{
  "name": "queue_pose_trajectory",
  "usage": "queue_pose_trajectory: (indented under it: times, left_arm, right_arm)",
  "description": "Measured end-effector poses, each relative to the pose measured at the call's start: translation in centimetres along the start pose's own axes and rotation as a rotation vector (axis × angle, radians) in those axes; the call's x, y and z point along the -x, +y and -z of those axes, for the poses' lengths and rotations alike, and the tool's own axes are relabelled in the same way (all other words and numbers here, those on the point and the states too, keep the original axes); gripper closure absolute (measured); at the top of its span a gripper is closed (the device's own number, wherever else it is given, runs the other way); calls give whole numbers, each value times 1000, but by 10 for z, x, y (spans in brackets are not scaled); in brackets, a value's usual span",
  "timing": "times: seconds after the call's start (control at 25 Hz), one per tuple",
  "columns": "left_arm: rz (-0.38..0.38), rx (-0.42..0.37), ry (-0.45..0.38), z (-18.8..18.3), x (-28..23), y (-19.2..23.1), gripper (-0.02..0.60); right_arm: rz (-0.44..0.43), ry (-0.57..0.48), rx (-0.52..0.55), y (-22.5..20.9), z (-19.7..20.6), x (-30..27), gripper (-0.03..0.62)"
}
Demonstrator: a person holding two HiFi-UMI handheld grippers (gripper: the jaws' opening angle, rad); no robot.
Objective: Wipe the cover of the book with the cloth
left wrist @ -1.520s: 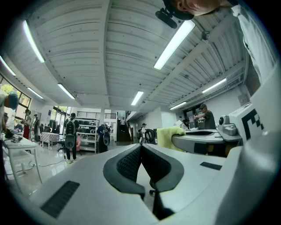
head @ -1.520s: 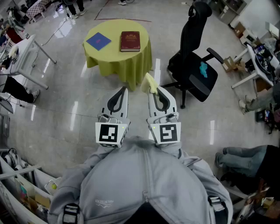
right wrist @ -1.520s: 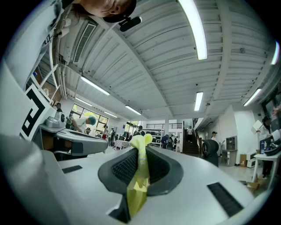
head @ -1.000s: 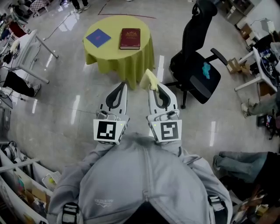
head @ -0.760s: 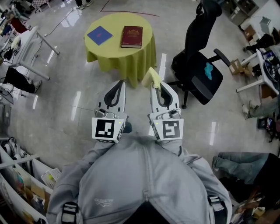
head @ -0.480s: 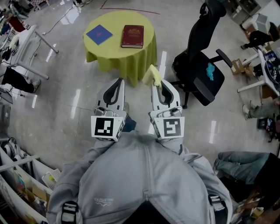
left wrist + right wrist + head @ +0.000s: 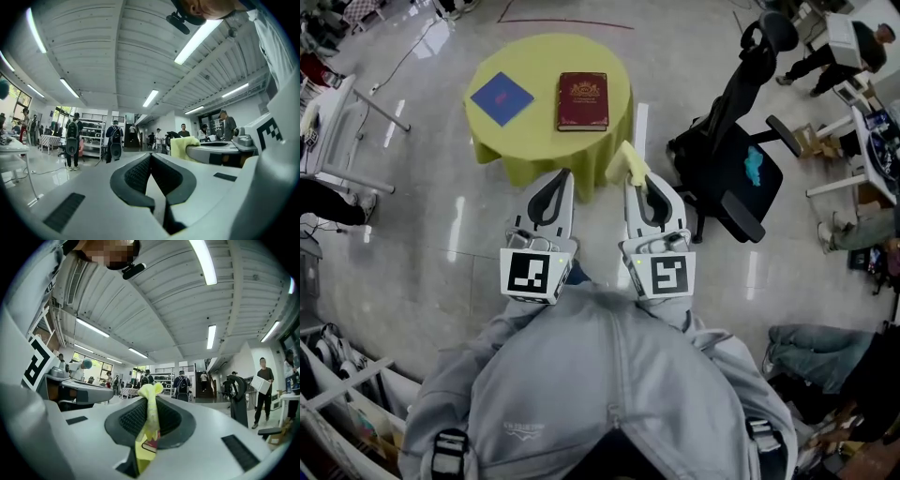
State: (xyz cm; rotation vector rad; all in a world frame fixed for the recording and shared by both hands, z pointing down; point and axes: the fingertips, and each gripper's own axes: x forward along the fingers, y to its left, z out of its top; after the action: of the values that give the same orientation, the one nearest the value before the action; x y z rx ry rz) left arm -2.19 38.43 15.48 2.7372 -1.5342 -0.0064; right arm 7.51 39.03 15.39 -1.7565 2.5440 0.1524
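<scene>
Clamping a yellow cloth (image 7: 150, 416), the right claw (image 7: 149, 398) has both ridged pads pressed against the fabric. The cloth sticks up past the tips in a crumpled tuft and runs down between the pads. From above, that tuft pokes out of the front of the claw, toward the near edge of a round table (image 7: 546, 52) draped in yellow-green. The left claw (image 7: 151, 155) is clenched on nothing, its dark pads meeting at the tips. Both claws are held side by side, close in front of the person's grey top, a little apart from each other and short of the table. The dark red book (image 7: 582, 100) lies flat on the tabletop with its cover up, and neither claw touches it. A blue square (image 7: 502, 97) lies just to its left. A black office chair (image 7: 733, 169) stands to the right of the table.
</scene>
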Motion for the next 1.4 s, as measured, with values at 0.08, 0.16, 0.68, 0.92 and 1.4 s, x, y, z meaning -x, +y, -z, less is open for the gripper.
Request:
queue_pose_trajectory:
  times: [0.08, 0.16, 0.68, 0.92, 1.4]
  left_arm:
    - [15, 10, 11, 2, -21, 20, 563]
    - [33, 20, 16, 6, -40, 37, 563]
    - [151, 36, 13, 19, -122, 109, 563]
    - [174, 53, 19, 22, -133, 119, 563]
    - [117, 48, 8, 19, -155, 146, 563]
  right_arm:
    - [9, 9, 4, -4, 4, -29, 537]
    - [21, 13, 5, -6, 8, -54, 537]
    - [130, 53, 13, -21, 30, -147, 539]
    - [131, 79, 31, -21, 32, -163, 539]
    - [69, 51, 41, -26, 31, -205, 537]
